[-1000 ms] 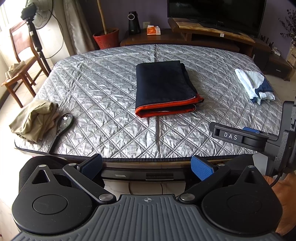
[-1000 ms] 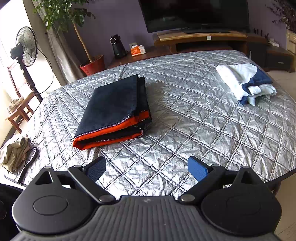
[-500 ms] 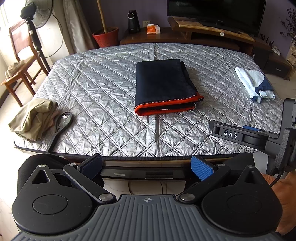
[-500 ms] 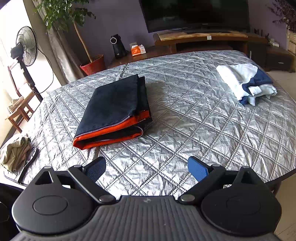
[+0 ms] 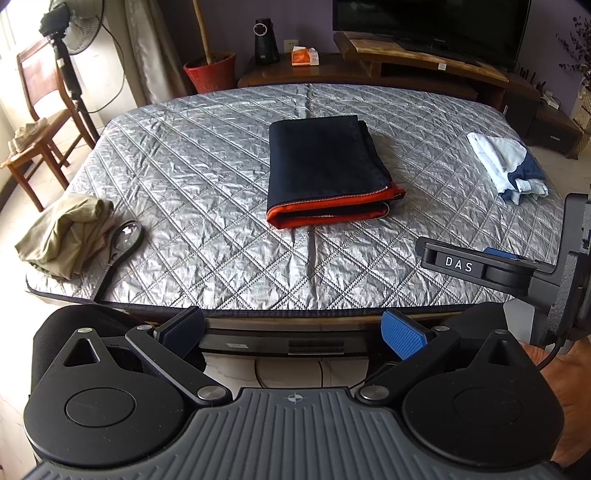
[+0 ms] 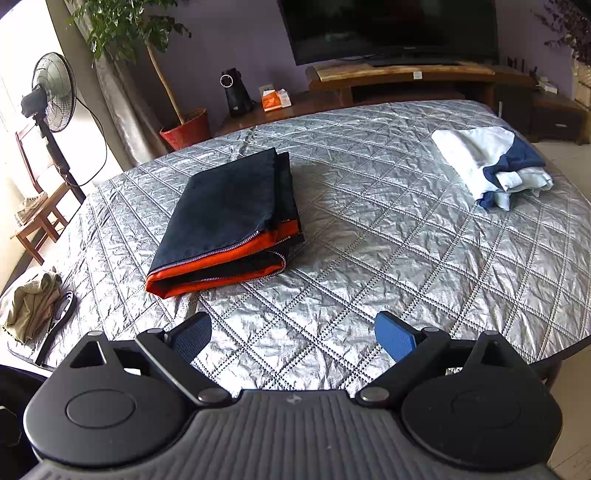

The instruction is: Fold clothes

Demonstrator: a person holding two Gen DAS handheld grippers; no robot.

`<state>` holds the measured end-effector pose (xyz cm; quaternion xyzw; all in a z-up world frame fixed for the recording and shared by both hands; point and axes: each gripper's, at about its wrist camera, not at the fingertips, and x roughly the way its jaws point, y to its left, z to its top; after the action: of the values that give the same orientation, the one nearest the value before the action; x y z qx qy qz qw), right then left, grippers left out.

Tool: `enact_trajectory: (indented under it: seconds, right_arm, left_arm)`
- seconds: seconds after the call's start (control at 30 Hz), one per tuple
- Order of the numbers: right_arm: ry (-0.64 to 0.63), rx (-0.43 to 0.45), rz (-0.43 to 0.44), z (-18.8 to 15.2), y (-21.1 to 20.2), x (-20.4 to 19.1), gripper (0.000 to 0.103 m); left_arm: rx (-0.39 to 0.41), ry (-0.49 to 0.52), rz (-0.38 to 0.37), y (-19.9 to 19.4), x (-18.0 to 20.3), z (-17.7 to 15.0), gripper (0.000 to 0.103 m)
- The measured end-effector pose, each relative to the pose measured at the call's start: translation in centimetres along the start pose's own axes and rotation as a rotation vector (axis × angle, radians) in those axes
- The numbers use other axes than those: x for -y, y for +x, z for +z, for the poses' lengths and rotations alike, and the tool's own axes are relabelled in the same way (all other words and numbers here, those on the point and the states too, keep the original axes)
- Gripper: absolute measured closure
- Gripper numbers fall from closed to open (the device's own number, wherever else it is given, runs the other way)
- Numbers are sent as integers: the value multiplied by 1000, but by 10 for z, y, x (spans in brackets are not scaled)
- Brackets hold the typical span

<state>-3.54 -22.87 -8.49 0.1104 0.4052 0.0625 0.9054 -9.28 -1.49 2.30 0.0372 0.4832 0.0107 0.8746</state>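
Left gripper [image 5: 291,328] hangs off the near edge of the bed, blue pads spread wide, nothing between them. Right gripper [image 6: 293,334] sits over the quilt's near edge, jaws equally wide and empty; in the left view it shows at 3 o'clock, its DAS-labelled side turned to the camera.

Out from the pads: the silver quilted mattress cover [image 5: 207,192] fills the middle. At 12 o'clock from the left gripper lies the folded navy jacket [image 5: 321,162], a neat rectangle, orange lining and zipper showing along the near edge. From the right gripper it sits at 11 o'clock [image 6: 229,214], well apart from both tools.

At 2 o'clock, near the right edge of the bed, a white-and-navy garment [image 6: 484,158], loosely folded. At 10 o'clock on the near left corner, a crumpled olive garment [image 5: 70,229], with a magnifying glass [image 5: 127,234] just beside it.

Beyond the bed: a red plant pot [image 6: 186,129] holding a thin-trunked leafy plant, a standing fan [image 6: 55,96], a wooden chair [image 5: 40,122], a TV [image 6: 391,29] on its wooden stand.
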Motion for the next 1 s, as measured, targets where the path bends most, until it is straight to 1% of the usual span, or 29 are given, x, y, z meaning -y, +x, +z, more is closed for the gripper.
enact_trajectory:
  seconds: [0.57,1.0]
  right_arm:
    - [0,0,1,-1,0,0,9]
    - [2,-2,2,0,0,1,9]
  left_arm:
    - [-4,1,-5,1,1,0,0]
    - [-13,-2,-26,-2,3,-1,0]
